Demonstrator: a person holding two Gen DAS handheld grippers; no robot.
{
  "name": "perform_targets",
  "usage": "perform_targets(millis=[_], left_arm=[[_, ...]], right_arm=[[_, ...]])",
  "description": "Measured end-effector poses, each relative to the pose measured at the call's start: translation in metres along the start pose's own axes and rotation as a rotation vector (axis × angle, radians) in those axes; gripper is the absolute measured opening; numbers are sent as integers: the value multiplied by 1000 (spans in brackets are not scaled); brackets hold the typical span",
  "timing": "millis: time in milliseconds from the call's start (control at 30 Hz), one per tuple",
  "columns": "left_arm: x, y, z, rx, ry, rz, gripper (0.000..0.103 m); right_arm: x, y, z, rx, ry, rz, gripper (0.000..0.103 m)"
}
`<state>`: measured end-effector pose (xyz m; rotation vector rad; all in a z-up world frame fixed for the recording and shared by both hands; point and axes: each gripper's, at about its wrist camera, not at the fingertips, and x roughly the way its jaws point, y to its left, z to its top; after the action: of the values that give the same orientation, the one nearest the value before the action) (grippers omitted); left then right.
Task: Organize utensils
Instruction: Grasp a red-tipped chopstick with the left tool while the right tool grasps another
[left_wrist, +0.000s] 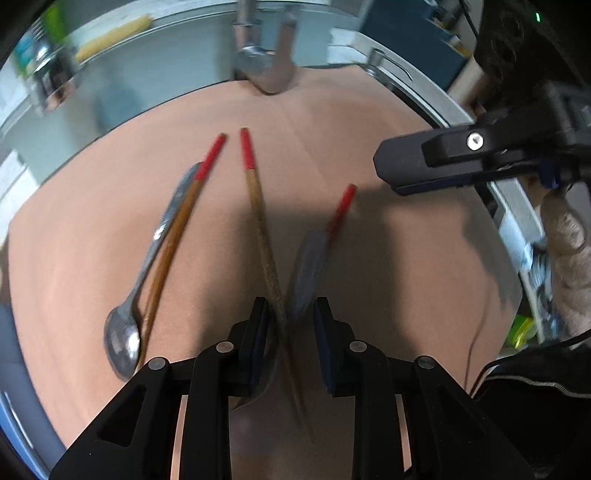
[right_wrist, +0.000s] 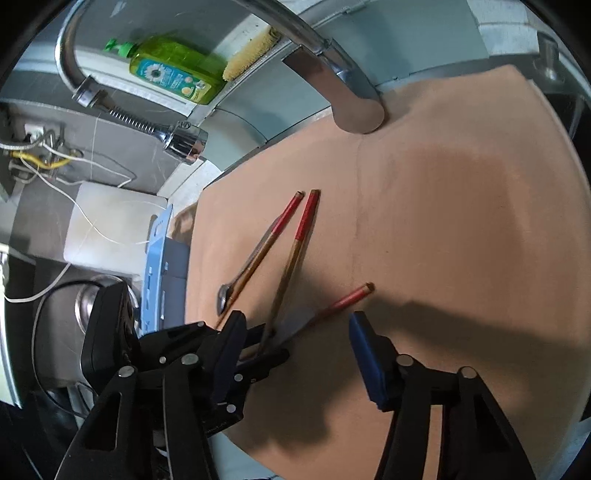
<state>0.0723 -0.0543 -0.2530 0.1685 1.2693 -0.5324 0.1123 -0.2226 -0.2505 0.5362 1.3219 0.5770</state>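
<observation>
left wrist view: looks steeply down on a tan mat (left_wrist: 406, 295) with the left gripper (left_wrist: 290, 332) at the near edge, jaws drawn narrow and clamped on the middle chopstick (left_wrist: 258, 206), which crosses there with the right chopstick (left_wrist: 341, 206); left pad against the first, right pad against a blurred grey streak along the second, too smeared to name. to the left, flat on the mat, a steel spoon (left_wrist: 147, 258) with bowl near and handle far, touching the left chopstick (left_wrist: 184, 218) that lies along it; all three red tips point far, toward the faucet base (left_wrist: 266, 70). shows only here: the right gripper (left_wrist: 391, 166) from the side at upper right, above the mat and apart from every utensil, with a gloved hand (left_wrist: 569, 258) behind it. right wrist view: makes plain that this gripper stands open, pads well apart, only bare mat and shadow between them, the right chopstick's red tip just beyond. shows only here: the faucet's arched spout and spray head over a sink (right_wrist: 55, 221) left of the mat, a green soap bottle (right_wrist: 170, 70) and a yellow sponge (right_wrist: 251, 51) on the far ledge. in the sink, a white slab (right_wrist: 110, 221) with a thin white cable across it, and a round drain nearer. against the mat's left edge, a pale blue tray (right_wrist: 159, 258); contents not visible.
</observation>
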Motion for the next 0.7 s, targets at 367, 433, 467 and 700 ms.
perform_targets(millis=[367,433,467,700], left_arm=[[-27,53,-4,-47,-26,107,24],[-20,56,-1,-37,-6,116,24],[-19,57,1,-31,-1,117,24],[-9,51,8,48,46,102,24]], right_arm=[[55,20,19,69,117,31,31],[61,22,18,64,126,1,30],[65,24,18,59,128,-20,30],[77,27,18,79,134,-75,30]])
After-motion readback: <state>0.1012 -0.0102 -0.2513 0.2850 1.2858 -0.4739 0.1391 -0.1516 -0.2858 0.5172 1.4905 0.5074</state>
